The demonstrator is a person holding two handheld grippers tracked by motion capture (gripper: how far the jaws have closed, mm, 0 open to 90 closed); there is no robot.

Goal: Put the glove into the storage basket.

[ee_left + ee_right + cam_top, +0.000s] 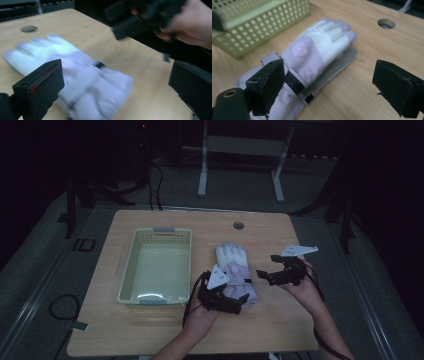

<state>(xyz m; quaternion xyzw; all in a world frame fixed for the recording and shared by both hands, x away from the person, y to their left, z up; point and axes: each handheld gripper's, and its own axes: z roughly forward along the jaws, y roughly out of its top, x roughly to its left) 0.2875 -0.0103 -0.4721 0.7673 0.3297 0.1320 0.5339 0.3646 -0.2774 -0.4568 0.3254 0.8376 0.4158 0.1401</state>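
A pair of lilac-and-white winter gloves (235,272) lay stacked, one on top of the other, on the wooden tabletop (280,320), fingers pointing away from the person and cuffs toward them. The gloves sat just beside the right wall of a pale yellow-green plastic basket (129,270), apart from it. In the right gripper view the upper glove (312,53) showed a round emblem on its back and a dark strap at the wrist, with the greyish lower glove (337,68) peeking out beneath.

The left tongs (227,302) hovered over the cuff end, released, nothing between the jaws; in the left gripper view the gloves (82,82) appeared blurred below. The right tongs (265,275) stood just right of the gloves, also released and gripping nothing. A round cable hole (238,225) sat near the tabletop's far edge.
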